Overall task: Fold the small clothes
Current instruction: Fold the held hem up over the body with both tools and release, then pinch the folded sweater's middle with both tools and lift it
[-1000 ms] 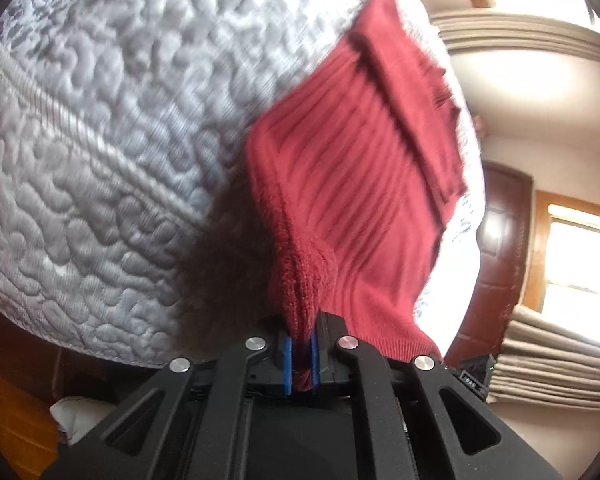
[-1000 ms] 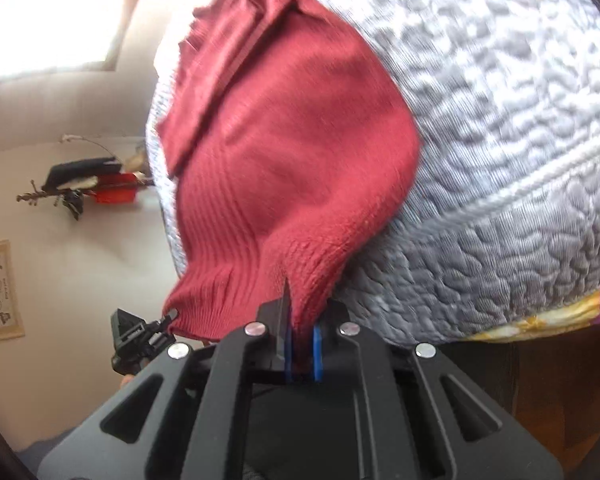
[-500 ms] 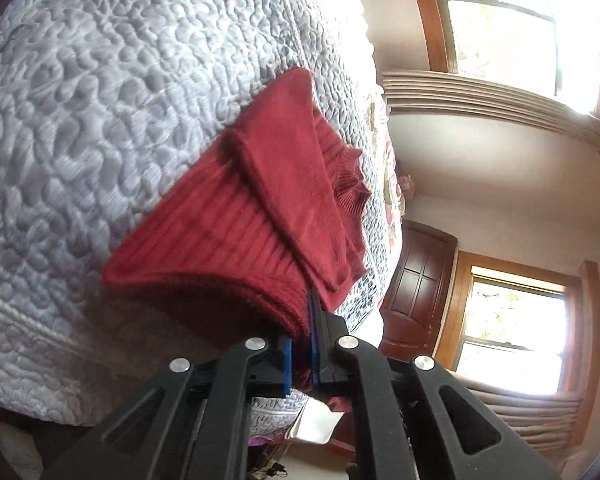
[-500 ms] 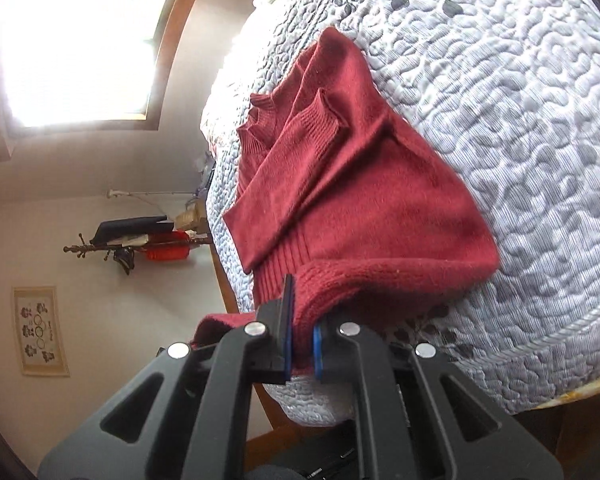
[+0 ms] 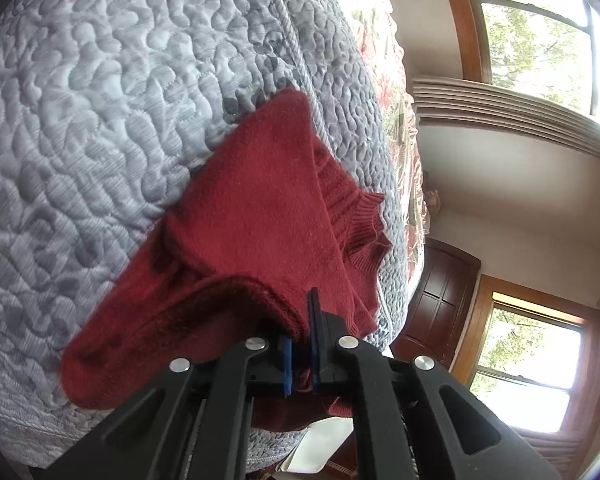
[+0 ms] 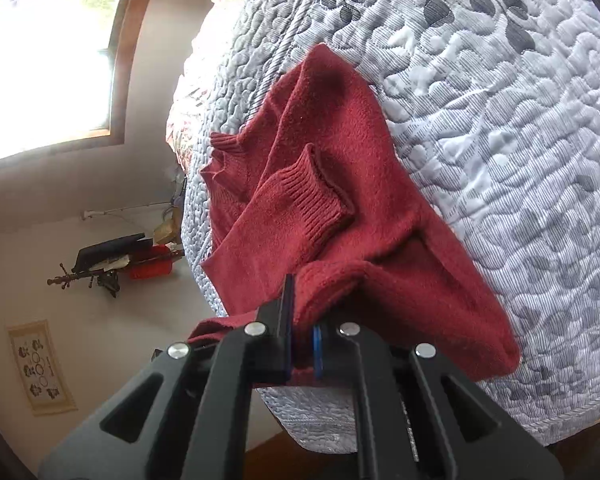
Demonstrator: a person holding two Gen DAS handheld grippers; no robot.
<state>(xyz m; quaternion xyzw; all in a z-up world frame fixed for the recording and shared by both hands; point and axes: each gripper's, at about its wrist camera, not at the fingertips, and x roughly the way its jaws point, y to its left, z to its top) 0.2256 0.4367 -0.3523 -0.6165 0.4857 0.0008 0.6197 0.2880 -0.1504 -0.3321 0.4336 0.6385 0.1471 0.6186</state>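
In the left wrist view, the left tool (image 5: 300, 354) was clamped nearly closed on the hem of the red sweater (image 5: 256, 224), which lay on the quilted bed (image 5: 100, 100). The pinched edge was raised off the quilt, probably so the lower part could be carried over toward the ribbed collar (image 5: 364, 220).

In the right wrist view, the right tool (image 6: 302, 350) likewise gripped the sweater's hem (image 6: 340, 280), blue pads pressed on the knit. A ribbed cuff (image 6: 312, 196) lay folded across the body, apparently to keep the sleeve inside the fold. No containers were visible.
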